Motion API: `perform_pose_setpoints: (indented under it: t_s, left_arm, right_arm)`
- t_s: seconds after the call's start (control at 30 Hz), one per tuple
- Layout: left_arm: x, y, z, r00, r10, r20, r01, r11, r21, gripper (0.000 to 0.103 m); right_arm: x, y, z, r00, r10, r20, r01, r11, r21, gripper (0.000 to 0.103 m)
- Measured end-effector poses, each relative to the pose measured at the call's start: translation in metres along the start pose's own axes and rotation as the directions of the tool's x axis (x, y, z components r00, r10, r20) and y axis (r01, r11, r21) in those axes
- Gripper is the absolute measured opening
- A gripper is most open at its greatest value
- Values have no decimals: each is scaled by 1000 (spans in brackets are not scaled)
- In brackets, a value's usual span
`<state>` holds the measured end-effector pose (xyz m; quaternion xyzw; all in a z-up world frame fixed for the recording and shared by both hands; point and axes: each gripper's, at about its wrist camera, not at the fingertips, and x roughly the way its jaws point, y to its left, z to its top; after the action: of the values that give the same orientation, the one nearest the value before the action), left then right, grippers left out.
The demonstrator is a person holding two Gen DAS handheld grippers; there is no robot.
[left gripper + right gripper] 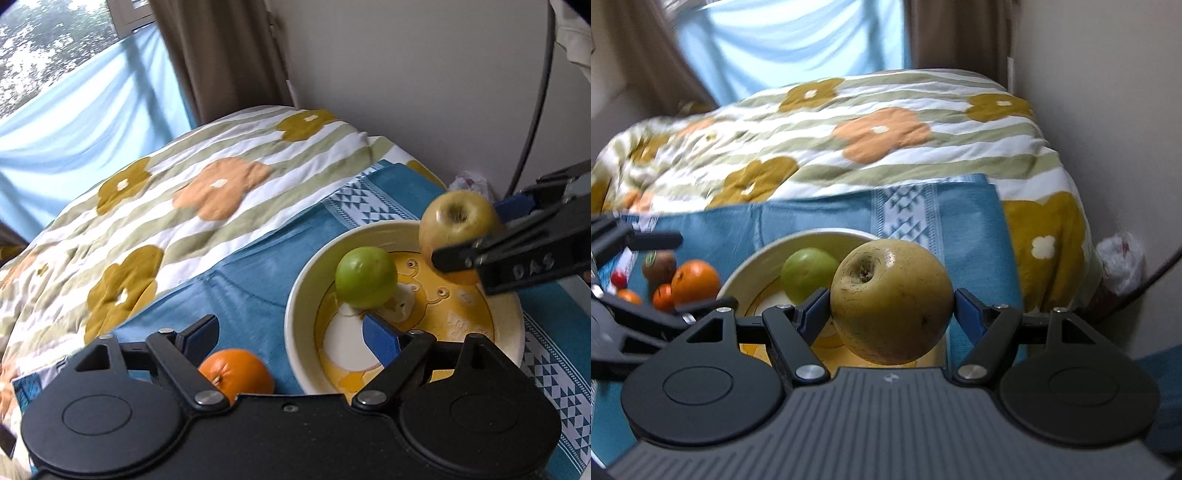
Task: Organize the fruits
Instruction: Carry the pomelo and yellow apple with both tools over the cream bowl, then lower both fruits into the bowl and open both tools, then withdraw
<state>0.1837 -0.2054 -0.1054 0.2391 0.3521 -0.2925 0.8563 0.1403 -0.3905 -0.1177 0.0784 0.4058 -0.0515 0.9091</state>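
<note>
Right claw (892,308) — marked "DAS" — grips yellow apple (892,301) over bowl (295,295).

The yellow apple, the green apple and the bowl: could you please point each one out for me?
Yellow apple (892,301): right wrist view, middle of its skin.
Green apple (365,277): left wrist view, centre of the fruit.
Bowl (295,314): left wrist view, bare cream left wall.

Left wrist: close above the bowl (295,295), from its left.
Right wrist: low, close behind it.
Shared: bowl (738,277).
</note>
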Motion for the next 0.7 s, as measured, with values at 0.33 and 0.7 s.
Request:
perform_pose_setpoints:
  t_s: [0.33, 0.7]
  left_arm:
    - [-4, 8, -8, 999, 29, -21, -30, 999, -29, 88]
    - [-19, 6, -4, 997, 72, -6, -72, 997, -42, 92]
  right_arm:
    - [20, 17, -10, 1000, 4, -22, -5, 997, -76, 88]
    - [-4, 8, -7, 998, -29, 51, 32, 998, -53, 103]
